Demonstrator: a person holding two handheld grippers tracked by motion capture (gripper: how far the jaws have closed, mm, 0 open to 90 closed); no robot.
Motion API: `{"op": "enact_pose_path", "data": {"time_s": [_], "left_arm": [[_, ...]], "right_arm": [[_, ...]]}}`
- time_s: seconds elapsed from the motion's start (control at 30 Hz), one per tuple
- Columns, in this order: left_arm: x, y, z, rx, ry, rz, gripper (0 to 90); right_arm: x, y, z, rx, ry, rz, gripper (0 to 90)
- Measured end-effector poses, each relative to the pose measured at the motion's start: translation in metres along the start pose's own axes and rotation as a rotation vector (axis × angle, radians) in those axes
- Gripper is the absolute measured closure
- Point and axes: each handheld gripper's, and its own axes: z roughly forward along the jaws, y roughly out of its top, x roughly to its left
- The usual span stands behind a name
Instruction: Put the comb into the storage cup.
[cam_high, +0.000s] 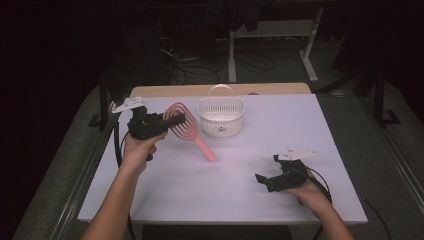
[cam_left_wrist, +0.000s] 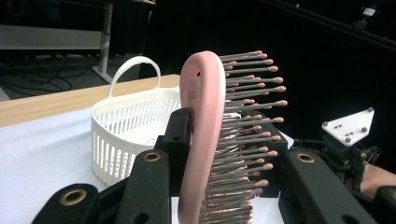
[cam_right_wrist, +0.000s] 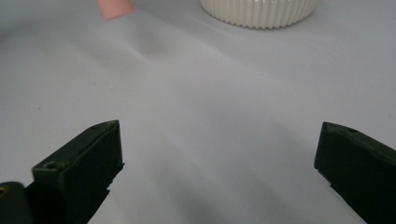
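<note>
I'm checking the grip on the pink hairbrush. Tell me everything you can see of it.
The pink hairbrush looks like plastic: an oval head of looping open ribs and a straight handle. Its grey bristles end in pink tips. The left tongs are shut on the head, one pad against its back and the other on the bristle side. The handle slants down toward the white table; its end seems to touch the surface. The brush lies left of the white basket, apart from it.

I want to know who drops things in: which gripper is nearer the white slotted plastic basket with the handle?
Left. The left gripper, clamped on the pink hairbrush, is just beside the white slotted plastic basket. The right gripper sits open, farther off toward the table's near edge.
</note>
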Motion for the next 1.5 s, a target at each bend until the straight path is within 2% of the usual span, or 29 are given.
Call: {"op": "enact_pose_path", "data": {"time_s": [0.2,0.5,0.87,1.13,1.3,1.5], "left_arm": [[-0.001,0.006,0.000,-0.010,-0.012,0.002,65.5],[-0.002,0.021,0.003,-0.023,-0.036,0.003,65.6],[0.002,0.051,0.016,-0.066,-0.060,-0.006,65.6],[0.003,0.069,0.026,-0.088,-0.056,0.002,65.6],[0.005,0.085,0.034,-0.103,-0.041,0.014,65.6],[0.008,0.097,0.042,-0.113,-0.028,0.018,65.6]], "right_arm": [[0.000,-0.008,-0.002,0.020,0.003,0.002,0.5],[-0.001,-0.006,-0.003,0.013,0.000,-0.002,0.5],[0.000,-0.005,-0.002,0.014,0.005,-0.010,0.5],[0.000,-0.004,-0.002,0.010,0.005,-0.015,0.5],[0.001,-0.004,-0.002,0.012,0.006,-0.017,0.5],[0.001,-0.004,-0.002,0.010,0.007,-0.017,0.5]]}}
